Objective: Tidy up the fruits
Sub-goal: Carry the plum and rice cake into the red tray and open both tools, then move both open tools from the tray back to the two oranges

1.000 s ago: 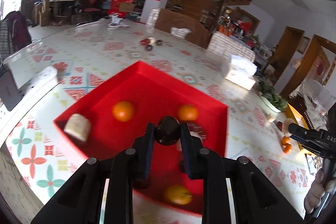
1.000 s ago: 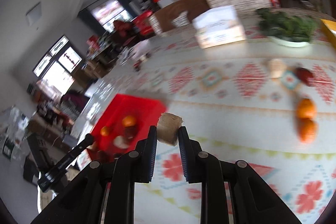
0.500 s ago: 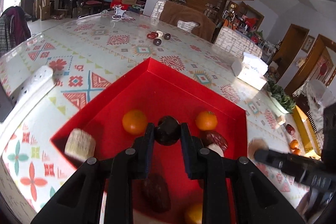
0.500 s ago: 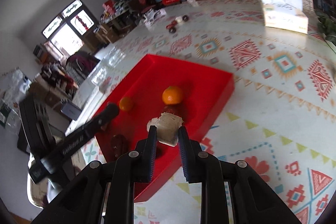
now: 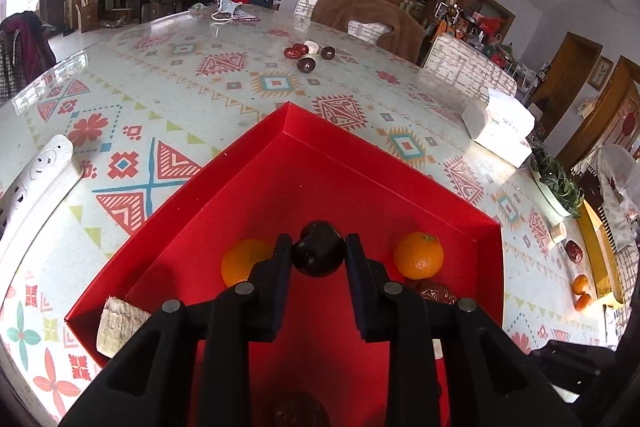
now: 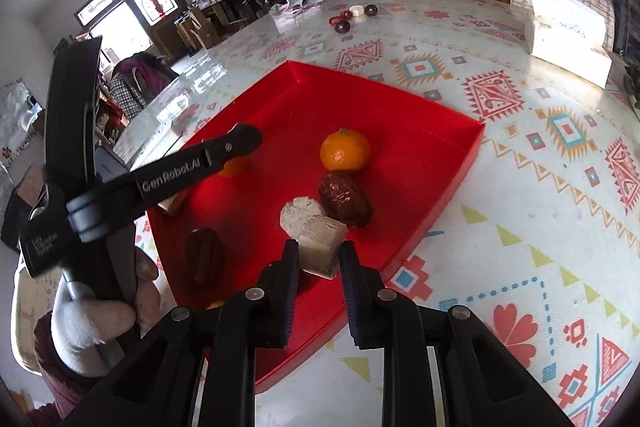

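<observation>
Left wrist view: left gripper (image 5: 318,259) jaws opening, dark round fruit (image 5: 318,254) seen between the fingertips above the red tray (image 5: 360,163); no long axis can be told. An orange (image 5: 418,255) is seen on the tray floor.

Right wrist view: right gripper (image 6: 319,259) is clamped on a pale cut chunk (image 6: 322,246), long axis tilted up-left, over the tray's near edge. A date (image 6: 345,200) is laid diagonally just beyond.

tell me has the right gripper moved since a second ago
Yes. The right gripper, carrying the pale beige chunk, moved from over bare patterned tablecloth to over the red rectangular tray.
</observation>
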